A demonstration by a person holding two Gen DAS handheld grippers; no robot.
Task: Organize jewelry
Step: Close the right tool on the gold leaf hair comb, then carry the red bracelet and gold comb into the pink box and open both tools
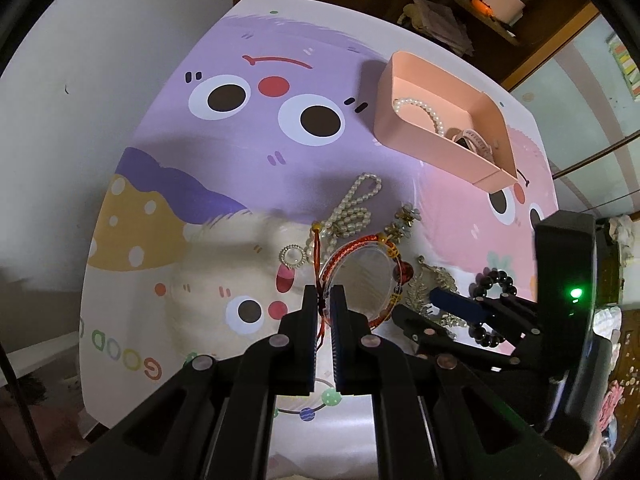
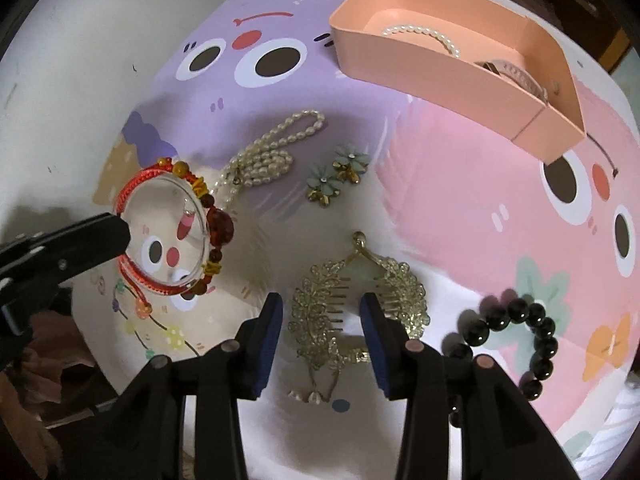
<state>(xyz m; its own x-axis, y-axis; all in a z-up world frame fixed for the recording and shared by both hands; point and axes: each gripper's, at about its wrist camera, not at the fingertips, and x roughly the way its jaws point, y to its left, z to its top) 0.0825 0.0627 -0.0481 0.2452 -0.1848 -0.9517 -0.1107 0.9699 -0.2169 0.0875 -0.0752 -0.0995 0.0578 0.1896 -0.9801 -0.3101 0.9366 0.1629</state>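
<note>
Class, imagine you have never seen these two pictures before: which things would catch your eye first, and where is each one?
First, the clear bangle wound with red cord, lifted off the cartoon-printed table in the shut left tool. Next, the gold filigree hair comb lying under the open right tool, with a black bead bracelet to its right. Beyond them sits a pink box holding a pearl strand.

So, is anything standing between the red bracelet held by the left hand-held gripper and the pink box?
Nothing visible blocks it. The left hand-held gripper holds the red cord bracelet with its clear bangle above the mat. The white pearl necklace lies flat below that path, and the open pink plastic box has free space inside.
</note>
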